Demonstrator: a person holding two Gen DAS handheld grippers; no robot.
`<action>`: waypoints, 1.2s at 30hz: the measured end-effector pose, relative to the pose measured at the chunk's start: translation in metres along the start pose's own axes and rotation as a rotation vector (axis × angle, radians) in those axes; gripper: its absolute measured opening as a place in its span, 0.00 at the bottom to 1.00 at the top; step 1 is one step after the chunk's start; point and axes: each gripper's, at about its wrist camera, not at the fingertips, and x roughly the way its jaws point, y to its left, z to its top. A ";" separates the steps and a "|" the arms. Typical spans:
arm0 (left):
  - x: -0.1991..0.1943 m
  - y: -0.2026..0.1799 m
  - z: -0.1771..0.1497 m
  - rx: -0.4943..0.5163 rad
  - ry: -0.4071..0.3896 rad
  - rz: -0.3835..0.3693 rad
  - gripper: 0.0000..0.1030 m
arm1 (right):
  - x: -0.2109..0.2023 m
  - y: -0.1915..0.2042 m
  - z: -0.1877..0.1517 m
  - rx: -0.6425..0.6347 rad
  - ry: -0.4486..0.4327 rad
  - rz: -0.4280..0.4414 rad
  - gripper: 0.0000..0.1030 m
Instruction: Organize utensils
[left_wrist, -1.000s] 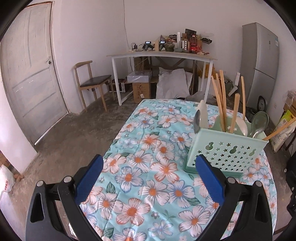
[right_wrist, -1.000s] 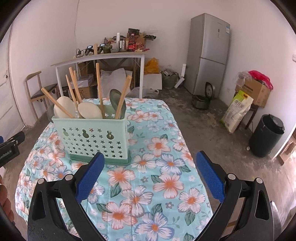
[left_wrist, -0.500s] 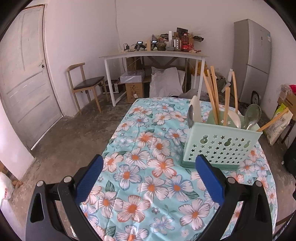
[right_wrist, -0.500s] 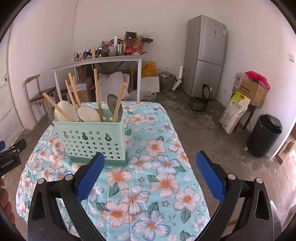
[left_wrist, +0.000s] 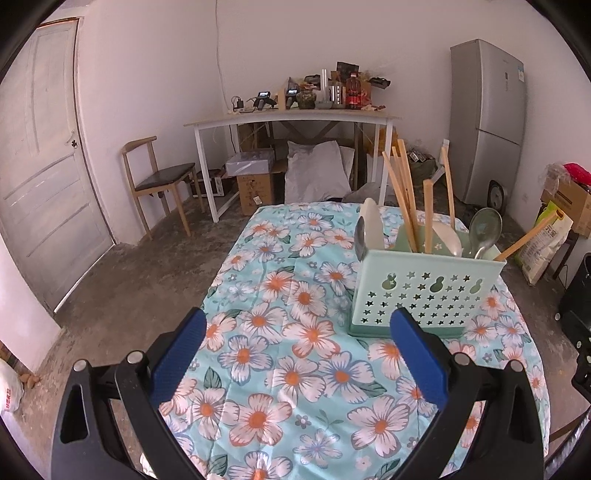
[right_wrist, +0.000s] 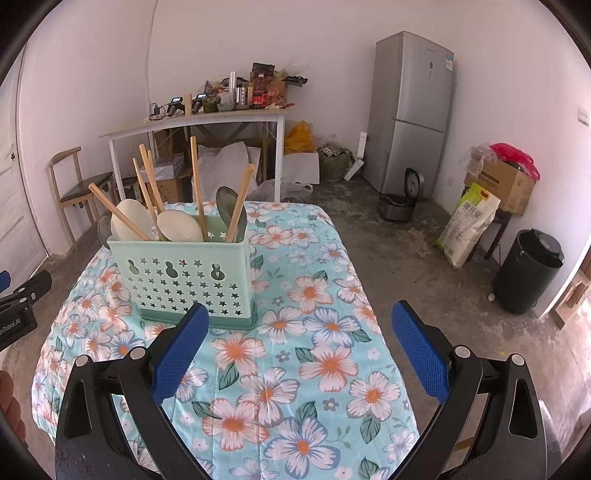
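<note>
I see my left hand-held gripper (left_wrist: 299, 343) spread wide, empty, low centre of frame | green utensil caddy (left_wrist: 424, 291) right of centre on the floral counter (left_wrist: 280, 280), chopsticks (left_wrist: 402, 195) and spoons (left_wrist: 484, 229) standing in it | my right hand-held gripper (right_wrist: 299, 339) wide apart, empty, caddy upper left of it

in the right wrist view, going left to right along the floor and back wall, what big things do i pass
wooden chair → white table → fridge → cardboard box → black bin
</note>
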 end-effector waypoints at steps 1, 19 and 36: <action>0.001 0.000 0.000 -0.001 0.002 -0.001 0.95 | 0.001 0.000 0.000 0.000 0.000 0.000 0.92; 0.004 0.000 -0.001 -0.001 0.011 -0.003 0.95 | 0.001 0.000 0.000 0.001 0.000 -0.004 0.92; 0.005 0.001 -0.001 -0.003 0.010 -0.004 0.95 | 0.000 -0.002 0.000 -0.002 -0.002 -0.002 0.92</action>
